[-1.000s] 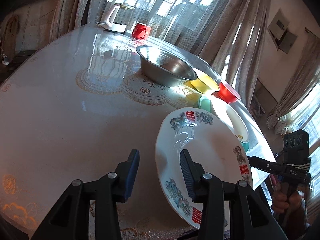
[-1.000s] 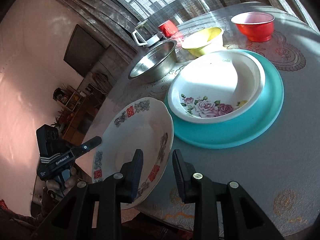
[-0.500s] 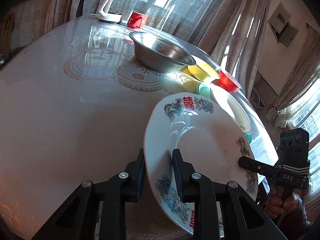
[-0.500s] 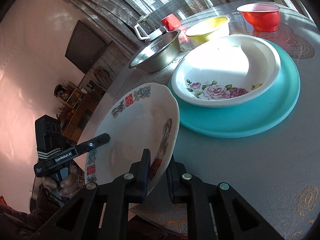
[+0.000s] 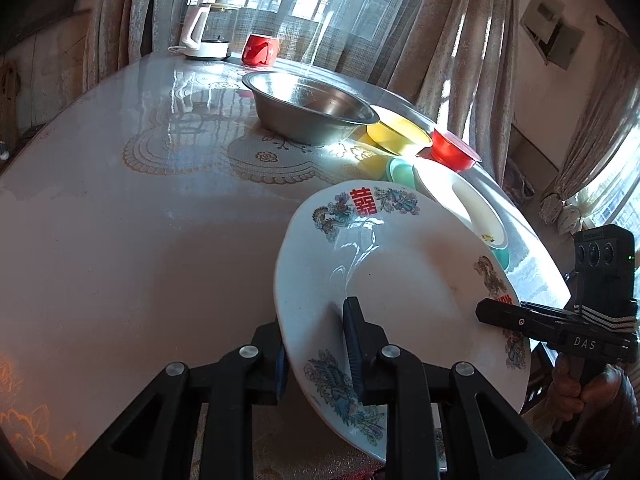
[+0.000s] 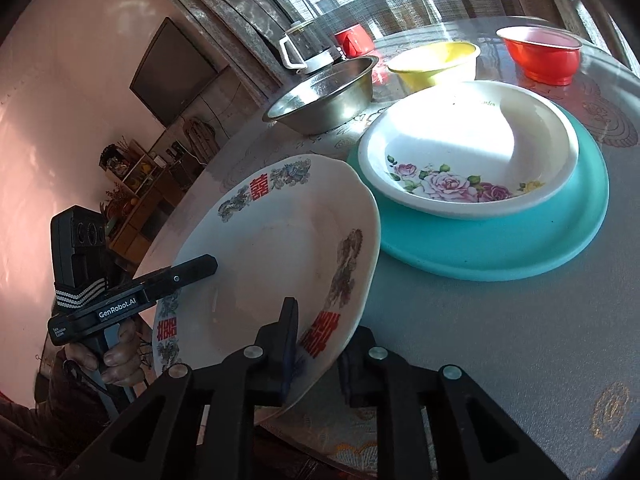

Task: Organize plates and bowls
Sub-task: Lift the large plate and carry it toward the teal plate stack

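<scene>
Plate (image 5: 400, 276) with the red double-happiness marks is pinched at opposite rims by both grippers, one finger above and one below the rim on each side. The left gripper (image 5: 316, 356), at the lower middle of its own view, has its fingers (image 5: 354, 340) pressed on the plate's near edge. The right gripper (image 6: 320, 344), low in its view, clamps the edge by the red characters; its jaws are easing open a touch, yet the pads look to be on the rim.

The plate sits tilted at the near edge of the surface (image 5: 140, 240), just beside the teal plate (image 6: 500, 248) carrying the white rose bowl (image 6: 468, 152).

The step in hand looks like a two-handed lift of this plate. The next move likely calls for raising both sides evenly and carrying it toward the stack at the upper right.

Both grippers point downward at a slant, with a hand (image 6: 120, 352) wrapped around the left handle at the lower left.
</scene>
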`<state>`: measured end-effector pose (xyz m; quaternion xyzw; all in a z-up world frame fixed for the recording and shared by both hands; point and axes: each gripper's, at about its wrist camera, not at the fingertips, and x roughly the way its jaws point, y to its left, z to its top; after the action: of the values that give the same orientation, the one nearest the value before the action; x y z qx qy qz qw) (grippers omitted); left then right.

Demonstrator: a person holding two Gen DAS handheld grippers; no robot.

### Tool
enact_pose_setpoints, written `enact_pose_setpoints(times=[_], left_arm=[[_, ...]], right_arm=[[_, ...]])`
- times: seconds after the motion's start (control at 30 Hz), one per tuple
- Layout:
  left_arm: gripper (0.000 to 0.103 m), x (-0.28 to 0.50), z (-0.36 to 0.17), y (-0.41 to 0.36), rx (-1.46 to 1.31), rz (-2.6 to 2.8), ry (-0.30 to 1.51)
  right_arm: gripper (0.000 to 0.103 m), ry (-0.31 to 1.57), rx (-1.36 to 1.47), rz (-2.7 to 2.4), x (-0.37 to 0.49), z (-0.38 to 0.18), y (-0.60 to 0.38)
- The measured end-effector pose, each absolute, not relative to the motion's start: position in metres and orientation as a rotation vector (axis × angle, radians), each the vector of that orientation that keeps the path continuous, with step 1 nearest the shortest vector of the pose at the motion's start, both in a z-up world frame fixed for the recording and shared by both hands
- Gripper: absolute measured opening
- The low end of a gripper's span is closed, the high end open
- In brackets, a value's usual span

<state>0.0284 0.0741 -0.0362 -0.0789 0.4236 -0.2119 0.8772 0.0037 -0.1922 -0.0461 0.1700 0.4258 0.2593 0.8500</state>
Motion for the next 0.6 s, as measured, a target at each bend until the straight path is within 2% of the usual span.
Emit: enact_pose_setpoints(times=[0.6], left_arm=[[0.024,0.019,-0.016,0.067,-0.129,-0.451,0.813]], right_arm=[[0.022,0.835,0.266,0.533,-0.001,-0.023,-0.190]])
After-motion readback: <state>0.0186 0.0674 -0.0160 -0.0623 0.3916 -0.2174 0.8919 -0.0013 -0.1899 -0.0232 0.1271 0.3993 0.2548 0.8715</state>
